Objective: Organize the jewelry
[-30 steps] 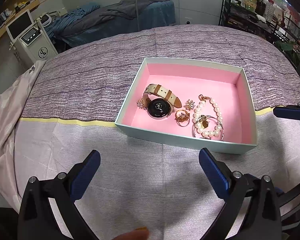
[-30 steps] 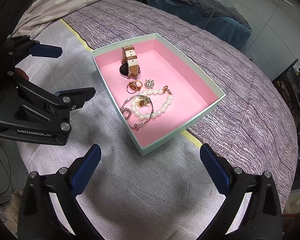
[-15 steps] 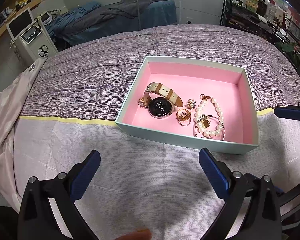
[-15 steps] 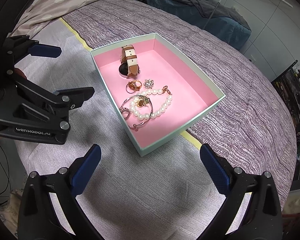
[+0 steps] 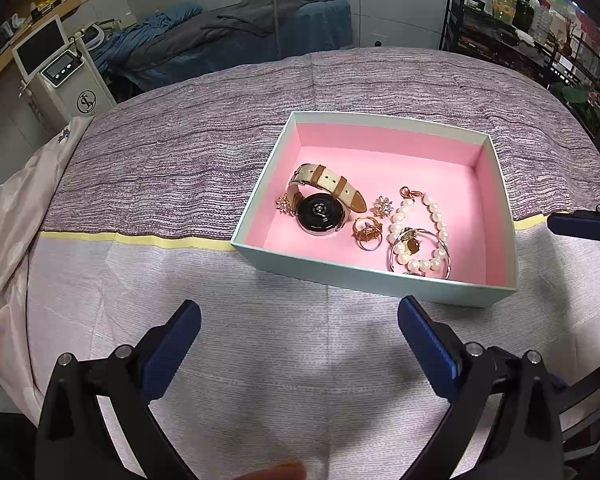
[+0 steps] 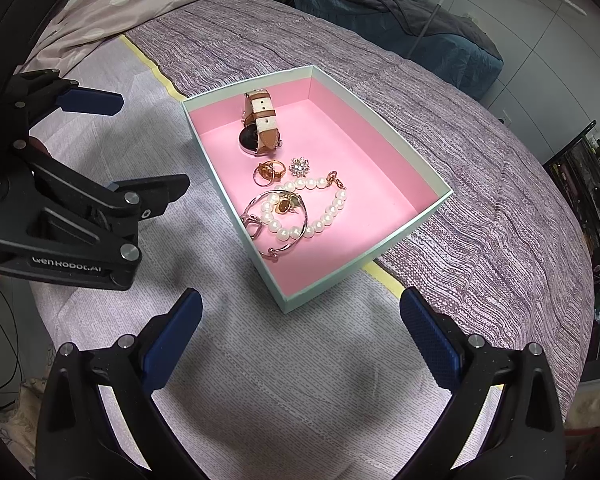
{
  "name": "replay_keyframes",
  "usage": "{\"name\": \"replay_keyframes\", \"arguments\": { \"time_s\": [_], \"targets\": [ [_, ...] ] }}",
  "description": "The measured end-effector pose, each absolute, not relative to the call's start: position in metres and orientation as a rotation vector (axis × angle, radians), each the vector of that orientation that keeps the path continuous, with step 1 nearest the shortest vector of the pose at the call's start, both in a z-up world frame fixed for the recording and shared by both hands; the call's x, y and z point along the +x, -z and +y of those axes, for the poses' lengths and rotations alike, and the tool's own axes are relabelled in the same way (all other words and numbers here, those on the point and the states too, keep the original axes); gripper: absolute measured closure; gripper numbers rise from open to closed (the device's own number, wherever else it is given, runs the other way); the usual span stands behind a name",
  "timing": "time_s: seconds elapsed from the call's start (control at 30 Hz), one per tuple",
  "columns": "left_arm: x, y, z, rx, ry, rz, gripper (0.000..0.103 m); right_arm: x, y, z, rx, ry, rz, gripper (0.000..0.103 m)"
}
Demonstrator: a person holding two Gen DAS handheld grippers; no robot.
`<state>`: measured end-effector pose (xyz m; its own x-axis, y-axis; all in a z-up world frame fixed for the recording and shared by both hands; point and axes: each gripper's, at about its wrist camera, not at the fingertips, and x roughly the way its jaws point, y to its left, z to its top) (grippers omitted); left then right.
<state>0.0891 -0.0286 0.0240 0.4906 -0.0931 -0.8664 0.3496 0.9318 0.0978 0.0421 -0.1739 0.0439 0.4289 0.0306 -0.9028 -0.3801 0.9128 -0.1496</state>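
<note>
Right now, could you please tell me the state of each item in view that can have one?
Left hand-held gripper: open, empty, above the bedspread.
Right hand-held gripper: open, empty.
Gift box: lidless, upright on the bed.
Watch: strap buckled, lying in the box.
Pearl bracelet: clasp undone, draped over the bangle.
Bangle: open-ended, lying flat.
Ring: lying loose in the box.

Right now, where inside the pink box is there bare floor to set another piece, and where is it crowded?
Bare pink floor runs along the far wall of the box and down the side beyond the pearl bracelet. It is crowded at the near side: watch, ring, two sparkly brooches and a bangle cluster together. Both grippers hang open outside the box.
</note>
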Motion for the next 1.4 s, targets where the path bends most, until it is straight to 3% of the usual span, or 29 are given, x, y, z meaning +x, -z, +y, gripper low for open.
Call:
{"name": "replay_keyframes", "arguments": {
  "time_s": [1.4],
  "targets": [
    [0.0900, -0.0226, -0.0281, 0.277, 0.271, 1.027, 0.006, 0.0413, -0.0438, -0.1747, -0.361, -0.252, 1.102, 0.005]
  ]
}}
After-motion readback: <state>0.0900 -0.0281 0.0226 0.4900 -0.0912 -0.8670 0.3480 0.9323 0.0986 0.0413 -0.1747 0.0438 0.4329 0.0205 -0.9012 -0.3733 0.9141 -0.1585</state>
